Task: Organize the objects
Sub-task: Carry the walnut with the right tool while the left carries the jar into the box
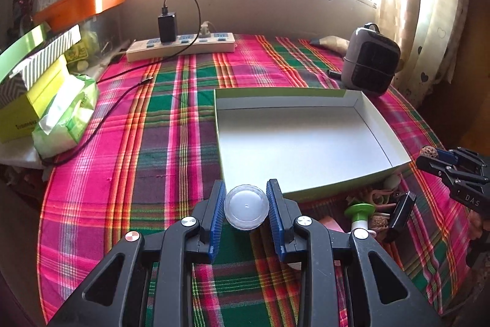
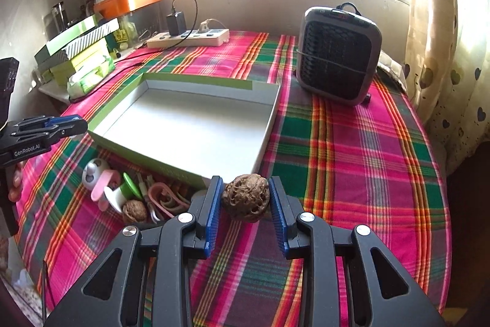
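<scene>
My left gripper [image 1: 246, 204] is shut on a clear round plastic lid [image 1: 246, 209], held above the plaid cloth just in front of the shallow white box with green sides [image 1: 306, 140]. My right gripper [image 2: 246, 198] is shut on a brown wrinkled walnut [image 2: 246, 196], near the front right corner of that white box [image 2: 190, 124]. A heap of small items lies in front of the box: a second walnut [image 2: 134, 210], a green-and-white spool [image 2: 122, 193], pink clips [image 2: 162, 198] and a white round toy [image 2: 92, 172]. The right gripper [image 1: 441, 161] shows at the left wrist view's right edge.
A grey fan heater [image 2: 337, 54] stands behind the box on the right. A power strip [image 1: 180, 46] with a black charger and a cable lies at the back. Stacked boxes and a tissue pack [image 1: 65, 115] crowd the left edge. A curtain [image 2: 444, 36] hangs on the right.
</scene>
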`<action>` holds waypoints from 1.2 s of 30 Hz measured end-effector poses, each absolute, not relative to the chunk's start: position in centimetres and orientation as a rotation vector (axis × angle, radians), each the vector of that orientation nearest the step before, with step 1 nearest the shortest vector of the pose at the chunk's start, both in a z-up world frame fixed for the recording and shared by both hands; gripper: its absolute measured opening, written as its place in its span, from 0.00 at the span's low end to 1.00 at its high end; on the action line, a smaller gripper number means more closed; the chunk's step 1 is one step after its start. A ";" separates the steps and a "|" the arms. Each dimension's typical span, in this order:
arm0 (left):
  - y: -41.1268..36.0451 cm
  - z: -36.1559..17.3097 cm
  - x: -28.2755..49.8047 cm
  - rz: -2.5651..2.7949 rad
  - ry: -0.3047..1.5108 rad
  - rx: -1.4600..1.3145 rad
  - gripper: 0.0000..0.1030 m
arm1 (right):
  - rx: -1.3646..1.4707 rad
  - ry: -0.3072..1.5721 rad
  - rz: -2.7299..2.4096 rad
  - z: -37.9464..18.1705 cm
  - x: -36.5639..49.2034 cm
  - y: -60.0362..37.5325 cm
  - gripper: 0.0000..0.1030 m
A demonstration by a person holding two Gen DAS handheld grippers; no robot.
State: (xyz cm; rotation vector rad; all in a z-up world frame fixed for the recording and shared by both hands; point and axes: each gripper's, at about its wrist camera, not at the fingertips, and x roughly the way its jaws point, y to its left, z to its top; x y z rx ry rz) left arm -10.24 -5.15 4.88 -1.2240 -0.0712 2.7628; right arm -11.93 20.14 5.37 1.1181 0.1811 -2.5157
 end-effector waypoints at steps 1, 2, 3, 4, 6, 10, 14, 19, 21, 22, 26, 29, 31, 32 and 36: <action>-5.0 5.0 -10.5 2.759 -0.068 -1.220 0.25 | 1.116 0.180 -2.513 5.5 -12.1 19.9 0.31; -4.9 5.2 -10.8 2.754 -0.066 -1.216 0.25 | 1.114 0.180 -2.510 5.6 -12.2 19.7 0.31; -4.8 5.3 -11.1 2.750 -0.070 -1.218 0.25 | 1.115 0.185 -2.509 5.8 -12.5 19.3 0.31; -4.6 5.4 -11.3 2.747 -0.066 -1.217 0.25 | 1.113 0.193 -2.506 5.9 -12.7 18.9 0.31; -4.3 5.7 -12.0 2.739 -0.044 -1.201 0.25 | 1.110 0.198 -2.495 6.0 -13.1 18.2 0.31; -3.7 5.4 -13.9 2.713 -0.030 -1.220 0.25 | 1.116 0.221 -2.481 6.1 -14.4 16.7 0.31; -3.0 4.8 -16.0 2.692 -0.008 -1.244 0.25 | 1.134 0.236 -2.466 5.7 -16.1 15.2 0.31; -2.3 4.5 -18.2 2.665 -0.015 -1.255 0.25 | 1.162 0.234 -2.460 5.2 -18.6 13.8 0.31; -2.3 4.1 -19.4 2.661 -0.020 -1.285 0.25 | 1.176 0.240 -2.461 5.0 -19.5 13.5 0.31; -2.3 4.0 -19.9 2.654 -0.032 -1.287 0.25 | 1.187 0.240 -2.466 4.8 -20.0 13.4 0.31; -2.4 3.3 -21.3 2.633 -0.057 -1.327 0.25 | 1.216 0.233 -2.475 4.4 -21.5 13.1 0.31; -2.1 3.2 -21.8 2.661 -0.013 -1.319 0.25 | 1.233 0.234 -2.480 4.1 -22.5 12.9 0.31; -2.1 3.1 -22.3 2.659 -0.007 -1.323 0.25 | 1.247 0.233 -2.479 3.9 -23.2 12.7 0.31; -2.1 2.9 -22.6 2.651 -0.012 -1.332 0.25 | 1.254 0.235 -2.480 3.7 -23.4 12.6 0.31; -2.0 2.5 -23.1 2.653 -0.004 -1.339 0.25 | 1.270 0.241 -2.477 3.0 -24.0 12.2 0.31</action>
